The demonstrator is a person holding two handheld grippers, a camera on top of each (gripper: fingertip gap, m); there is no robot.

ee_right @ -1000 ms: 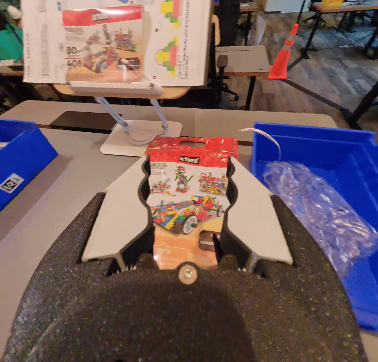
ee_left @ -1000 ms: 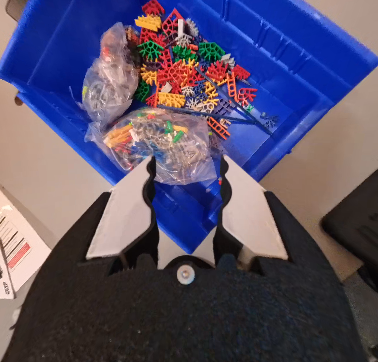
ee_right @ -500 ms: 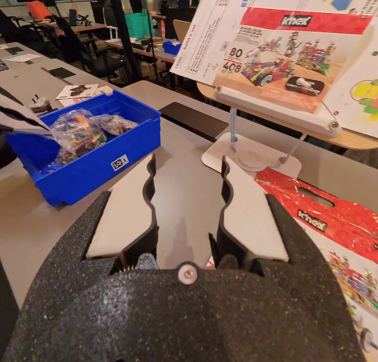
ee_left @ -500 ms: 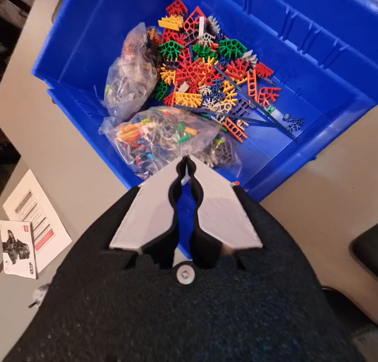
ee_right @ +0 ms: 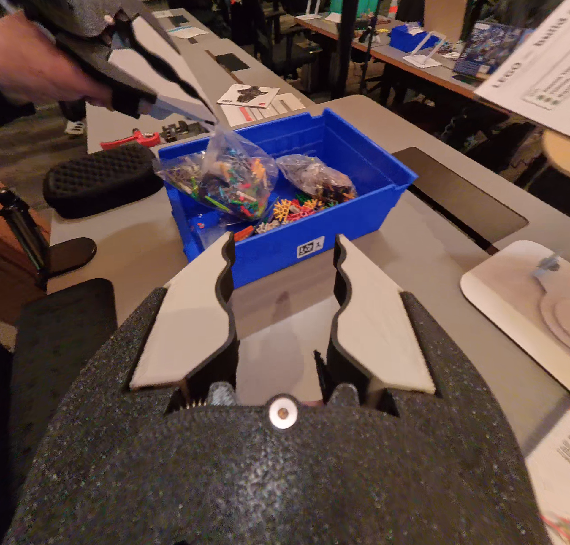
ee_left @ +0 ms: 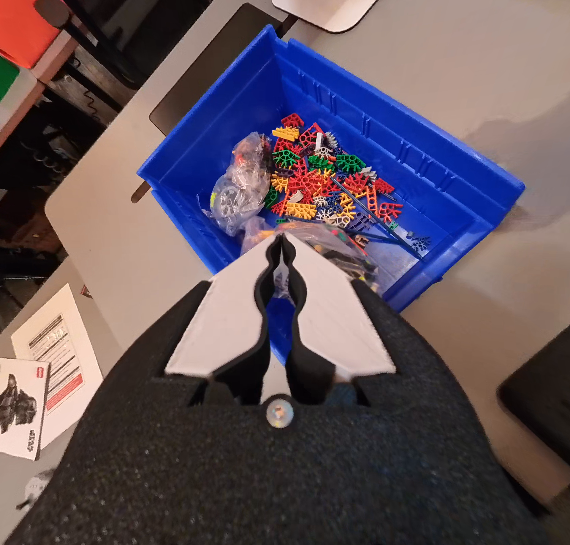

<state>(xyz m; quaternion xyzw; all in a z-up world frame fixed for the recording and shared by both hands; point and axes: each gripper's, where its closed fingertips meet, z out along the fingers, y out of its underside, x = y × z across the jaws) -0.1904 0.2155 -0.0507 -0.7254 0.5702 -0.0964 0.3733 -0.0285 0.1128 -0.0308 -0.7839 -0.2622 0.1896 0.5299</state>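
Grey table (ee_right: pixel 416 271) fills the lower frame, with dim workshop desks in the upper background. One blue bin (ee_right: pixel 308 246) sits mid-frame, holding loose construction pieces (ee_left: pixel 324 185) and two clear bags. My left claw (ee_left: pixel 281 239) is pinched closed on the top of one bag of parts (ee_right: pixel 231 185), which hangs long-axis downward over the bin's left end. The second bag (ee_right: pixel 314 175) lies inside. My right claw (ee_right: pixel 282 243) gapes wide, holding nothing, just before the bin.

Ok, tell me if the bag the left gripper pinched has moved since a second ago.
Yes. The clear bag has come up: it hangs from the left gripper above the blue bin.
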